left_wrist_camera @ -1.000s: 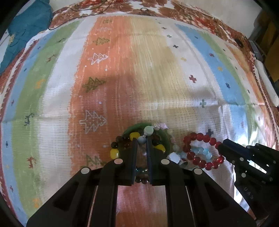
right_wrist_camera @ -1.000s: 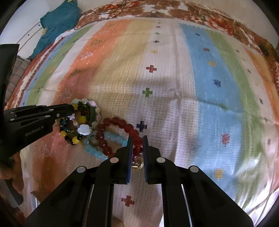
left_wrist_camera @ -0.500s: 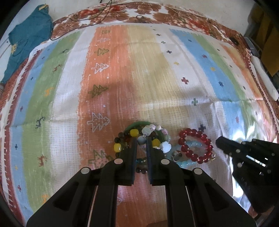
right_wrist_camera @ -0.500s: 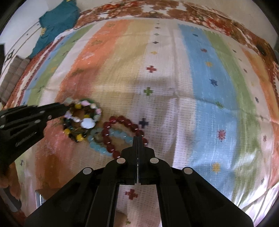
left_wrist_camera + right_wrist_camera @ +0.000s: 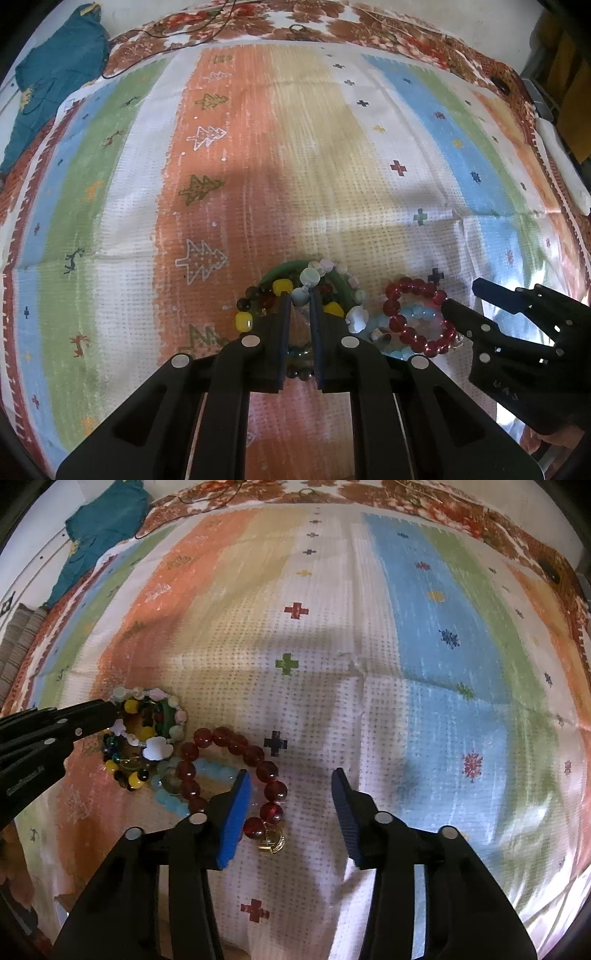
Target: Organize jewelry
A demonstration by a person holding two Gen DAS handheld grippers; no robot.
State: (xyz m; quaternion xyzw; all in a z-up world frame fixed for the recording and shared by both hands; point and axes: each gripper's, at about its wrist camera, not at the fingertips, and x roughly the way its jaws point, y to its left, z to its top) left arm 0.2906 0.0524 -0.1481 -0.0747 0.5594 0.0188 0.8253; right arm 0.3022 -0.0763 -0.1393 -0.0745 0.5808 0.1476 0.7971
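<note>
A pile of bead bracelets lies on the striped cloth. My left gripper (image 5: 300, 300) is shut on a pale grey bead (image 5: 300, 296) of a mixed-bead bracelet (image 5: 280, 286) lying over a green bangle (image 5: 284, 267). A red bead bracelet (image 5: 413, 317) lies to its right over a light blue bead bracelet (image 5: 421, 314). My right gripper (image 5: 291, 786) is open, its jaws straddling the near side of the red bracelet (image 5: 266, 771). A small gold ring (image 5: 271, 843) lies just below the red beads. The left gripper's tips (image 5: 107, 709) touch the mixed pile (image 5: 144, 734).
The striped cloth (image 5: 332, 155) covers a bed with a red patterned border. A teal garment (image 5: 55, 85) lies at the far left corner, also in the right wrist view (image 5: 103, 528). A white object (image 5: 561, 166) sits at the right edge.
My right gripper was shut half a second ago and has opened wide over the red bracelet. My left gripper stays shut on the mixed beads and has moved little.
</note>
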